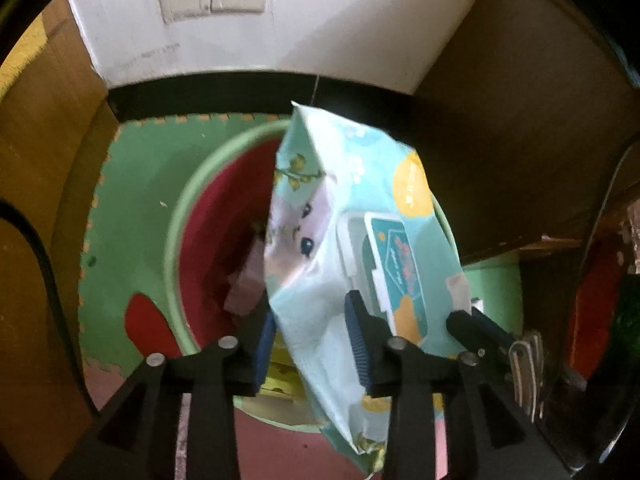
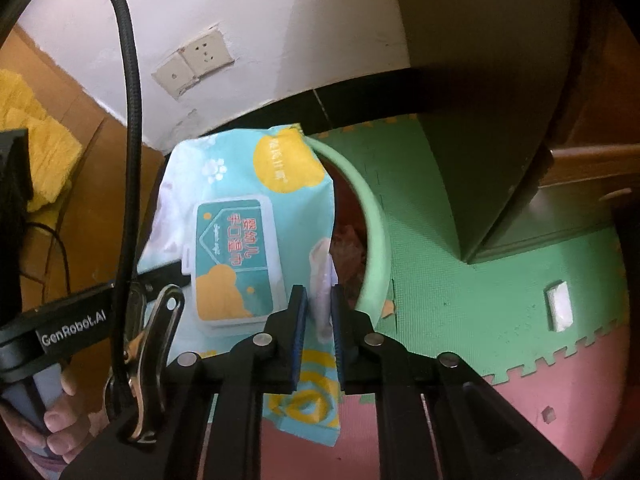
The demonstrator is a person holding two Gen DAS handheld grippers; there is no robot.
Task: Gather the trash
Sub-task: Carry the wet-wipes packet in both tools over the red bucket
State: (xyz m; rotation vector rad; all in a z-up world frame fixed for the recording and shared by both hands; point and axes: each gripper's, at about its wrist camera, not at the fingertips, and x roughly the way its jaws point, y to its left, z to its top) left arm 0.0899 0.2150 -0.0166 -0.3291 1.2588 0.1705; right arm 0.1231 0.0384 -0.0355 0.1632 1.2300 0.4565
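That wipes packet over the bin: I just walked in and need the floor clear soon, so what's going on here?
A person with a handheld gripper in each hand is binning trash. Both grippers have the wet wipes pack between their fingers: the left gripper stands around its lower edge, the right gripper around a side edge. The pack hangs over the green bin, which already has things inside. It has not dropped yet. A small white scrap lies on the green foam mat.

Glossy plastic wipes pack [image 2: 248, 240], foam mat [image 2: 460, 280]
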